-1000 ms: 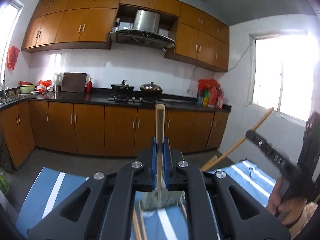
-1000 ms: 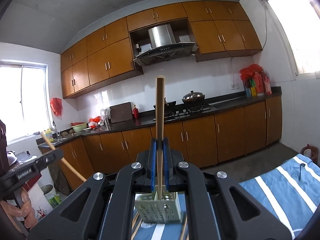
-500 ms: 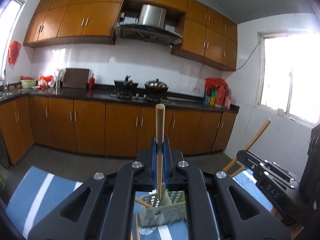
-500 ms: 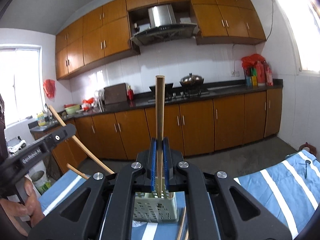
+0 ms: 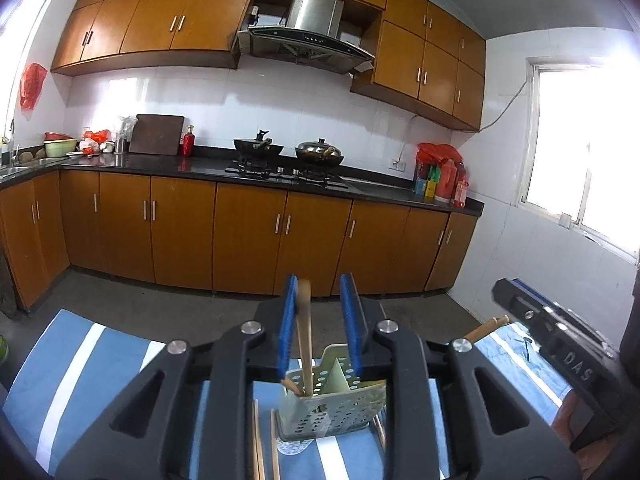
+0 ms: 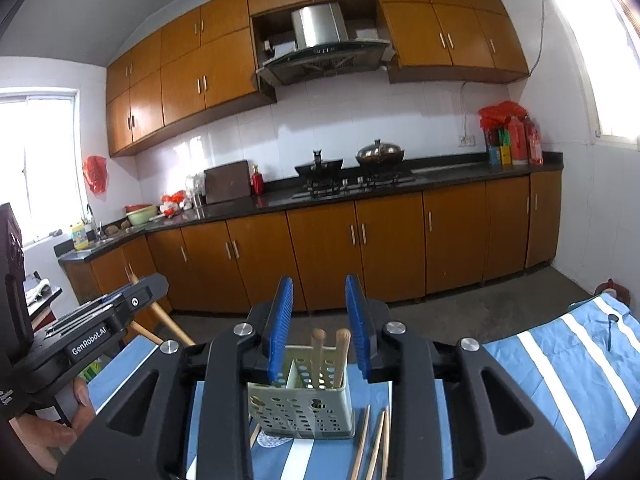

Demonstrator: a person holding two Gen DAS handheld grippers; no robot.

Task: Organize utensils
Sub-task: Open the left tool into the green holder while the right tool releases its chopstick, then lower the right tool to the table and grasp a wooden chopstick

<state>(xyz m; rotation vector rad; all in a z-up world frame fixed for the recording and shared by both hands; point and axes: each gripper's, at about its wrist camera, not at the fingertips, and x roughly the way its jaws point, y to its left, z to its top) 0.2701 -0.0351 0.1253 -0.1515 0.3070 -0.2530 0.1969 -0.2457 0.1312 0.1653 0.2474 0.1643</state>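
Chopsticks (image 6: 328,354) of pale wood stand upright in the holder (image 6: 304,404), a grey-green plastic caddy pierced with round holes and split by an inner wall into compartments; in the right wrist view two round-topped sticks rise side by side from the right-hand compartment, while the left one looks empty from here. In the left wrist view one stick (image 5: 305,340) leans in the holder (image 5: 332,404), its top blurred and lying just beside the left blue pad. The left gripper (image 5: 319,324) has its jaws opening, the stick loose between them with no pad pressing on it. The right gripper (image 6: 320,320) is likewise opening, its pads standing clear on either side of the two stick tops. More loose sticks (image 6: 374,440) lie flat on the blue-and-white striped cloth (image 6: 560,360) just right of the holder, and another pair (image 5: 264,440) lies beside it in the left view. A person's hand (image 6: 56,424) grips the left tool at the picture's lower left. The holder sits near the middle of the cloth, with bare striped fabric on both sides. Beyond the table's far edge lies open grey floor, then a run of brown cabinets (image 5: 248,236) under a dark counter.
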